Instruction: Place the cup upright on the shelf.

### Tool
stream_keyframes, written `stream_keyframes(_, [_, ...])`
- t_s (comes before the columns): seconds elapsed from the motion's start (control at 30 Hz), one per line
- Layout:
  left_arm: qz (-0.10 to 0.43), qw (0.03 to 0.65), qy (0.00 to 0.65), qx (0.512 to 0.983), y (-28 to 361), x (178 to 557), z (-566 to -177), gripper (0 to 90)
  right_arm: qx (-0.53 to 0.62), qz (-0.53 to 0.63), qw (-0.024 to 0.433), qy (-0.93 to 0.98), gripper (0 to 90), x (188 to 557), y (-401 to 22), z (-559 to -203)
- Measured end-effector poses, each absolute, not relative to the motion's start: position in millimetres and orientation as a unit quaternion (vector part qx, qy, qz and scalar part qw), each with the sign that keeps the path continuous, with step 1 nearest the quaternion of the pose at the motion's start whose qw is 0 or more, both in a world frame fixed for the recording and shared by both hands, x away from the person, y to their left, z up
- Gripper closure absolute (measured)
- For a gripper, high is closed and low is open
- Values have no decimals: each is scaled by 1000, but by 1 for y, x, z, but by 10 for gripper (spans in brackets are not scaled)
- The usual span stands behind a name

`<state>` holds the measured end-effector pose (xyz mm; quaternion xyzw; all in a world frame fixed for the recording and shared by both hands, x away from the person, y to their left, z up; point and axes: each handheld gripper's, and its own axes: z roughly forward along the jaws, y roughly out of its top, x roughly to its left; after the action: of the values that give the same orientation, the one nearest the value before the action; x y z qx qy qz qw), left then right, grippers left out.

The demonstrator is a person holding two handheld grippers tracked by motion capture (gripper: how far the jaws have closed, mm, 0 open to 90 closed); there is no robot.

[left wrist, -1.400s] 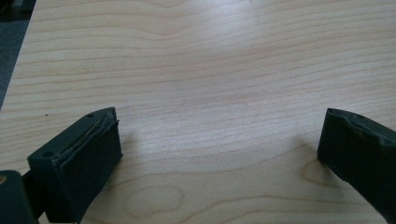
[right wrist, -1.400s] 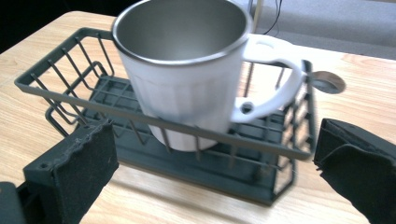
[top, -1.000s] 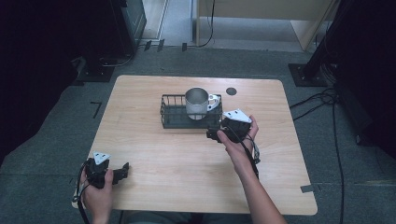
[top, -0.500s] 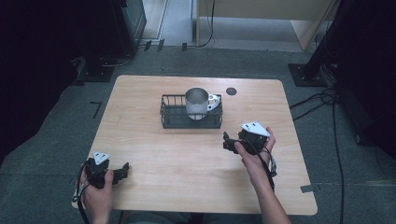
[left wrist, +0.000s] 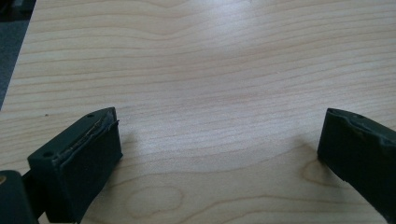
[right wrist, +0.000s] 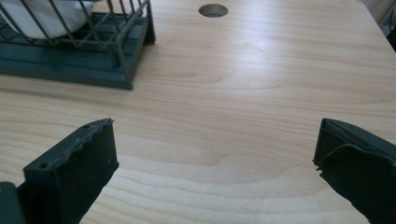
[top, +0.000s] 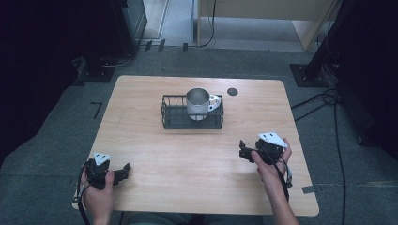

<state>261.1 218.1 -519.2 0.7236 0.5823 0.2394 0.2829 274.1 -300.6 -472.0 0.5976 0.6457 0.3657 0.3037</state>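
Mug upright in wire basket on high view, both tools spread, empty, well apart.

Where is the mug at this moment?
In the high view the mug stands upright inside the black wire basket, in its right half, at the table's far middle, near the round hole.

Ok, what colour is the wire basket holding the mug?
Black or very dark, the wire basket; clearest in the high view.
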Motion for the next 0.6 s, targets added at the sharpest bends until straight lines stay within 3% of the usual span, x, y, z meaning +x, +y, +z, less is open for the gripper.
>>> stream_keyframes(0.6, [239,283,582,724,218,261,-519,0,625,340,308,632,0,250,-347,-492])
